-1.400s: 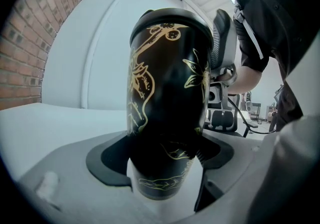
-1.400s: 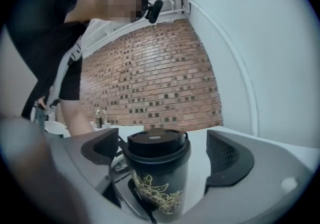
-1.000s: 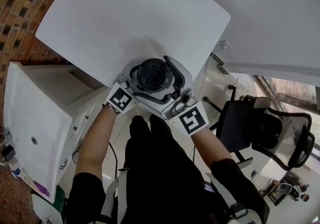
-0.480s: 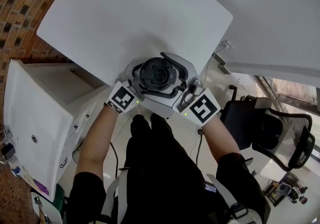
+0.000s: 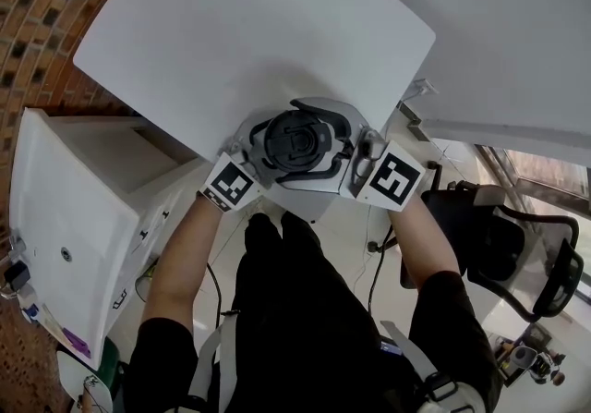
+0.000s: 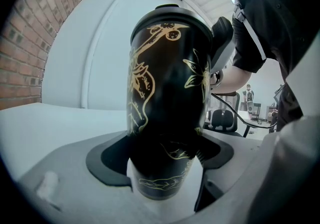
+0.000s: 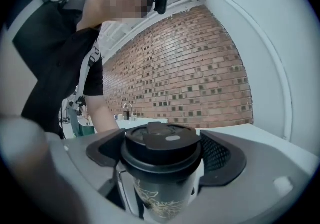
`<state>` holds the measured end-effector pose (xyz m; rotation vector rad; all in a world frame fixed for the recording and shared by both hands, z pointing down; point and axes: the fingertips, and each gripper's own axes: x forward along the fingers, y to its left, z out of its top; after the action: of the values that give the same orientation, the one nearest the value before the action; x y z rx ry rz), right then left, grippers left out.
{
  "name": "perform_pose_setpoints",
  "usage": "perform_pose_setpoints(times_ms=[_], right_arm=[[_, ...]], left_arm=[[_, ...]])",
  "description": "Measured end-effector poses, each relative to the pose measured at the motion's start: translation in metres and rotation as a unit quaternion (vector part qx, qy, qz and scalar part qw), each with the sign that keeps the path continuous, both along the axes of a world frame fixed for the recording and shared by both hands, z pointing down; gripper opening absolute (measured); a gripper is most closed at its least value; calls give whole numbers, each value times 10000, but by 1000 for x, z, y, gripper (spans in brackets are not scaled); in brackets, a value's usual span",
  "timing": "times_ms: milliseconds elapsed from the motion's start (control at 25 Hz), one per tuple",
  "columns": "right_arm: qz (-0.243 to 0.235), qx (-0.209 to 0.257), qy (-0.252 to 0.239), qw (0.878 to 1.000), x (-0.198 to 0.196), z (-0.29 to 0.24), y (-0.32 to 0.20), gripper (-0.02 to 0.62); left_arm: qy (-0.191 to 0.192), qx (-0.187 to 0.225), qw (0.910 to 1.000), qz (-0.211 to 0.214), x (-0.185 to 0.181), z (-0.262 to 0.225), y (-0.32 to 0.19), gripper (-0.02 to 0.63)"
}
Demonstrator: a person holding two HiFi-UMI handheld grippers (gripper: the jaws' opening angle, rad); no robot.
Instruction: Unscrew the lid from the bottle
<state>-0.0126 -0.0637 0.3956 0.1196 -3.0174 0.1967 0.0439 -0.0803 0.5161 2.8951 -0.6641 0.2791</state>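
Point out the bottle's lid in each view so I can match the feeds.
Head view: lid at centre, seen from above.
Left gripper view: lid at upper centre, atop the bottle.
Right gripper view: lid at bottom centre, seen from the side.
Shared landmark: the brick wall.

White table [image 5: 231,32], rounded corners; bottle [image 5: 297,139] at near edge, contact with top unclear.
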Motion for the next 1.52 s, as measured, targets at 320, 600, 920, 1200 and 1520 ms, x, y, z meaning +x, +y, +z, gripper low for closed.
perform_pose_setpoints(times_ms=[320,600,920,1200,1520], right_arm=[[12,108,-52,9999,-3,-5,-1,475],[1517,516,-235,9868,1,-14,-12,496],[2070,541,16,9768,-4,2,-11,482],[1370,459,100,9895,-4,4,-7,462],[107,404,205,9989,-6,5,0,471]], left_arm=[[12,0,10000,8,-1,0,0,390],[14,-7,10000,5,-2,1,0,390],[19,-4,10000,-1,-1,0,-1,390],[6,5,10000,7,-1,-1,0,390],[3,2,10000,5,-1,1,0,390]])
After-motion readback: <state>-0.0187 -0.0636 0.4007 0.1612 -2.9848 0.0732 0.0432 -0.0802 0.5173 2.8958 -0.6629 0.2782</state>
